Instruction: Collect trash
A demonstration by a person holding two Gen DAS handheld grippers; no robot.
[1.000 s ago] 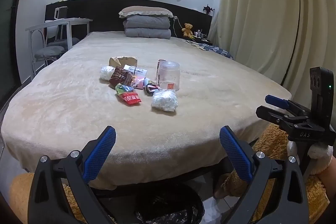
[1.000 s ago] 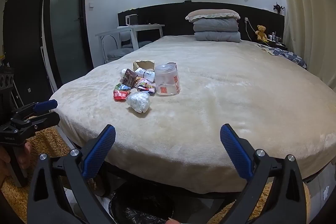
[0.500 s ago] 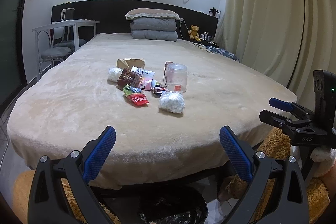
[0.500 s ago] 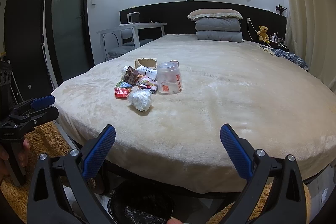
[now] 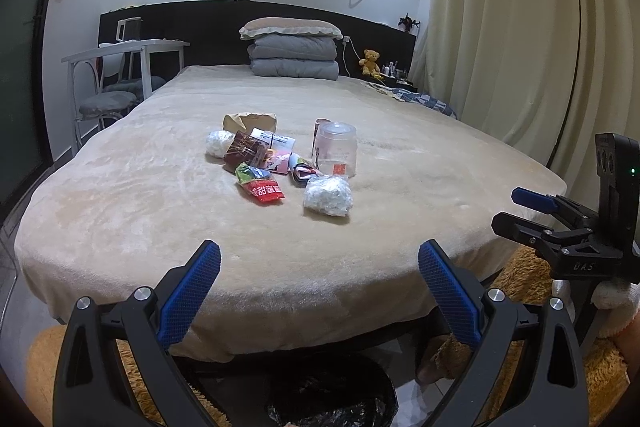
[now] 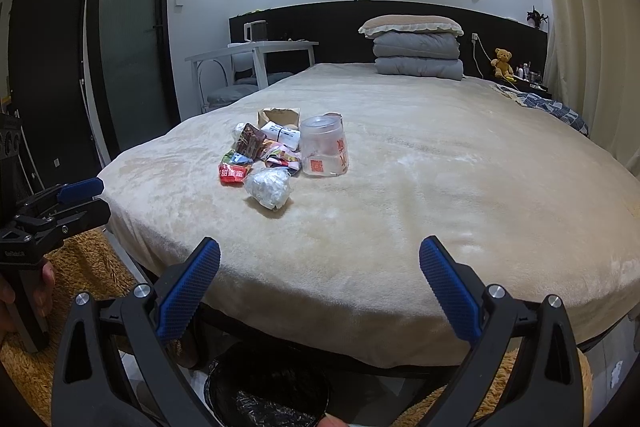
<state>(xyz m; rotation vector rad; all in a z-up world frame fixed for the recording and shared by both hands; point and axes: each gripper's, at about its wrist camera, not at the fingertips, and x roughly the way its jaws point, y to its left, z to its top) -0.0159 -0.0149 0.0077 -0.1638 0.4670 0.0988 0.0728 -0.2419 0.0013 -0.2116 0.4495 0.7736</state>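
Note:
A pile of trash lies on the beige bed [image 5: 140,211]: a clear plastic cup [image 5: 335,150], a crumpled white wad [image 5: 328,195], a red snack wrapper [image 5: 265,191], a brown wrapper [image 5: 245,151], a paper bag [image 5: 250,121] and a second white wad [image 5: 218,143]. The same cup [image 6: 324,147] and the near wad [image 6: 269,187] show in the right wrist view. My left gripper [image 5: 319,291] is open and empty, short of the bed's near edge. My right gripper [image 6: 320,287] is open and empty too, at the same edge. A black-lined bin [image 5: 332,395] stands on the floor below.
Folded grey quilts and a pillow [image 5: 294,47] lie at the headboard. A white desk and chair [image 5: 116,75] stand left of the bed, curtains [image 5: 500,27] on the right. A teddy bear [image 5: 370,61] sits on the nightstand. An orange shag rug [image 6: 84,267] covers the floor.
Both grippers have risen and edged toward the bed, so the trash pile sits lower and larger in both views. Both stay open and empty.

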